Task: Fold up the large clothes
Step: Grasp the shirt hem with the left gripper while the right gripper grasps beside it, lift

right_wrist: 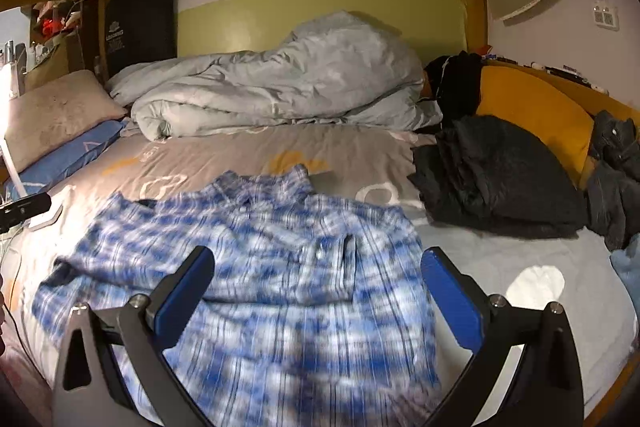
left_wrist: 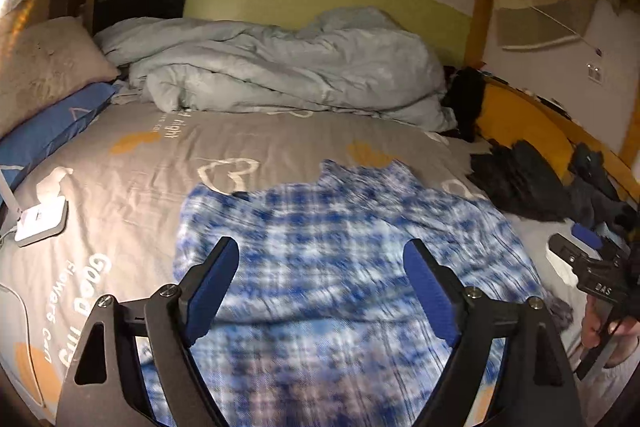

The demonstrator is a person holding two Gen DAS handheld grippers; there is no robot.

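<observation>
A blue and white plaid shirt (left_wrist: 340, 247) lies spread on the grey bed sheet (left_wrist: 132, 163), collar toward the far side. My left gripper (left_wrist: 320, 259) is open above the shirt's near part, holding nothing. In the right wrist view the same shirt (right_wrist: 280, 267) lies with a sleeve stretched to the left. My right gripper (right_wrist: 318, 269) is open above the shirt's lower part, holding nothing. The right gripper also shows at the right edge of the left wrist view (left_wrist: 592, 267), held in a hand. The shirt looks blurred in both views.
A crumpled pale blue duvet (right_wrist: 280, 87) lies at the far side. A pile of dark clothes (right_wrist: 500, 179) sits right of the shirt, by a yellow cushion (right_wrist: 532, 107). Pillows (left_wrist: 48, 75) and a small white device (left_wrist: 40, 219) are at the left. A wooden bed frame (right_wrist: 476, 7) surrounds the bed.
</observation>
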